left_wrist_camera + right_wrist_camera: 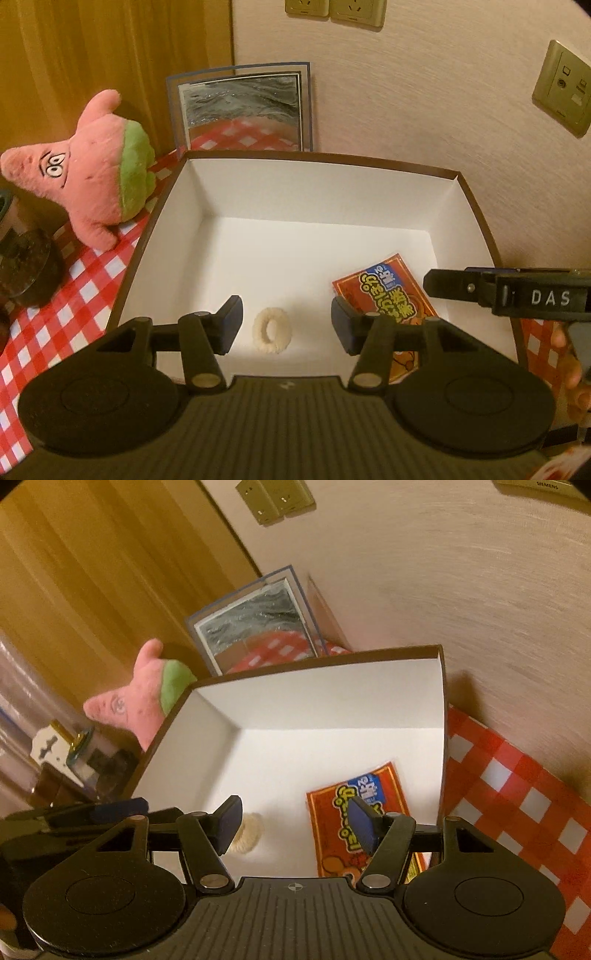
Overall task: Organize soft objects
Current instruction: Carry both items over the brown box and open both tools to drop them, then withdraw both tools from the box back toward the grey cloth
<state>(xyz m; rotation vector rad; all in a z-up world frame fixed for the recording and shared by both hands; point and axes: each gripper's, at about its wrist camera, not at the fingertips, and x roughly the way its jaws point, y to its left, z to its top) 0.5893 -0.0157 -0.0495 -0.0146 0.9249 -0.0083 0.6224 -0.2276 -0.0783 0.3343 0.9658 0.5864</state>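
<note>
A brown box with white inside stands on the checked cloth. In it lie a cream fluffy ring and a red snack packet. A pink star plush with green shorts lies left of the box on the table. My left gripper is open and empty, above the ring at the box's near side. My right gripper is open and empty over the box, between the ring and the packet; it also shows in the left wrist view at the right.
A framed mirror leans on the wall behind the box. A dark round jar and other small items stand left of the plush. Red checked cloth shows right of the box.
</note>
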